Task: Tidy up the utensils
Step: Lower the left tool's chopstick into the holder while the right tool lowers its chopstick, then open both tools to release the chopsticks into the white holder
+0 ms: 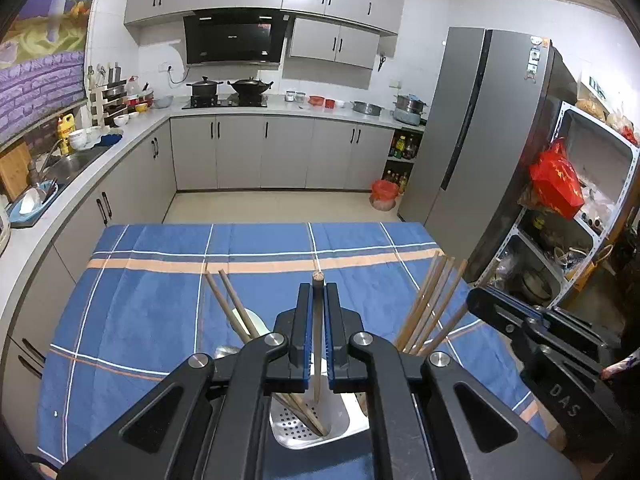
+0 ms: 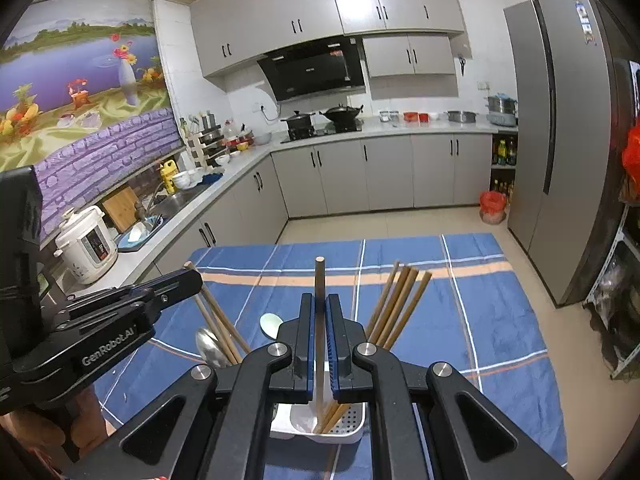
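My left gripper (image 1: 318, 294) is shut on a wooden chopstick (image 1: 317, 340) whose lower end reaches into the white perforated utensil holder (image 1: 296, 428) on the blue checked tablecloth. My right gripper (image 2: 320, 306) is shut on another wooden chopstick (image 2: 319, 320), held upright over the same holder (image 2: 348, 420). Several chopsticks (image 1: 434, 304) lean out of the holder's right part, and two (image 1: 232, 304) lean left. In the right wrist view a metal spoon (image 2: 208, 346) and a white spoon (image 2: 270, 324) stand at the left side. Each gripper shows in the other's view.
The table's blue cloth (image 1: 160, 280) ends at a tiled floor. A grey counter with sink (image 1: 72, 160) runs on the left, a fridge (image 1: 480, 128) and metal shelf (image 1: 580, 220) on the right. A rice cooker (image 2: 88, 244) stands on the counter.
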The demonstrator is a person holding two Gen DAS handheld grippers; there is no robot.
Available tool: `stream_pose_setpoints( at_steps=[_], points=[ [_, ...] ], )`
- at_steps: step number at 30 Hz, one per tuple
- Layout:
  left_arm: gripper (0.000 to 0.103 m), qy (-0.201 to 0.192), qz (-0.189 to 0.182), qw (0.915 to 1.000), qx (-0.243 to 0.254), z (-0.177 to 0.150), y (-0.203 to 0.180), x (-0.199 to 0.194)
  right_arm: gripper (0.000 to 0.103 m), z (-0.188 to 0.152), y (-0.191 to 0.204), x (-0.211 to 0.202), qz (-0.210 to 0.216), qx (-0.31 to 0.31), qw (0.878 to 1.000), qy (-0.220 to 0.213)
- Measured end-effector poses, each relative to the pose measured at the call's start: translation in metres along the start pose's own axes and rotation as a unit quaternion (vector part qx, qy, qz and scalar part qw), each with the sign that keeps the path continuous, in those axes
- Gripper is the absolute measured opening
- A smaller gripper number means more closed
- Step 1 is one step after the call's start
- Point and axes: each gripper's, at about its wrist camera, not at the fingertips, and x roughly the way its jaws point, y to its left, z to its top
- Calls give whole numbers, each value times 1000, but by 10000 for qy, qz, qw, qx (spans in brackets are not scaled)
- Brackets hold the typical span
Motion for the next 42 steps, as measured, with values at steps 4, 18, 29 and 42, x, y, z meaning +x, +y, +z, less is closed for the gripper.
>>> stream_pose_setpoints(
  at_steps=[4,18,29,42],
  points=[
    [5,3,46,10000,44,-5,-3,1,6,-5,-6,7,-13,115,9999,104],
    [5,119,83,9997,185,-10,-10,3,6,-11,-15,12,-25,242,9995,180],
    [5,21,68,9999,148,-11,-11,-15,22,-10,-23,3,-51,383,9992,143],
    [24,68,19,10000,-12,-20,-14,-47,39,-18,-29,-24,-113,560,9984,32]
  ],
)
